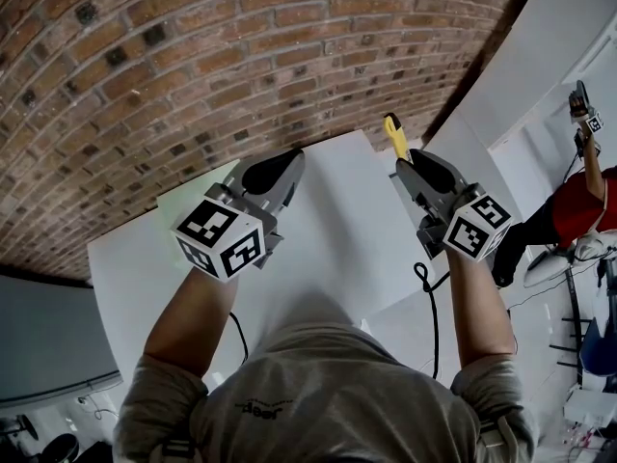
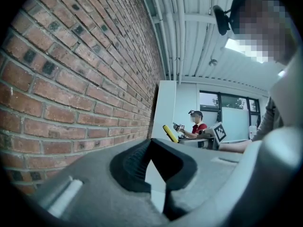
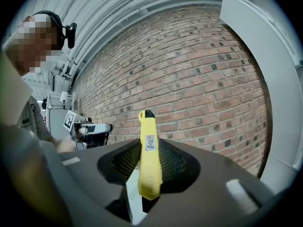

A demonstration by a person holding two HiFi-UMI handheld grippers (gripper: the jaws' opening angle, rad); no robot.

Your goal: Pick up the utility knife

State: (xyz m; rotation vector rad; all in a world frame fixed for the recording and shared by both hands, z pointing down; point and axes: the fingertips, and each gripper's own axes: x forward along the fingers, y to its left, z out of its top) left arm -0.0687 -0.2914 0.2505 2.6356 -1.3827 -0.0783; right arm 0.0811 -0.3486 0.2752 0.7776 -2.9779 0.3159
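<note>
The yellow utility knife (image 1: 393, 135) is held off the white table (image 1: 328, 230), clamped between the black pads of my right gripper (image 1: 413, 165). In the right gripper view the knife (image 3: 149, 155) stands upright between the ribbed pads, its black tip up and a small label on its side. My left gripper (image 1: 278, 174) hovers level over the table's left part, apart from the knife. Its jaws meet at the tips (image 2: 151, 143) with nothing between them. From the left gripper view the knife (image 2: 170, 133) shows small, off to the right.
A red brick wall (image 1: 193, 75) runs close behind the table's far edge. A white partition (image 1: 540, 56) stands at the right. A person in a red shirt (image 1: 578, 205) works beyond it. A black cable (image 1: 431, 302) hangs below my right hand.
</note>
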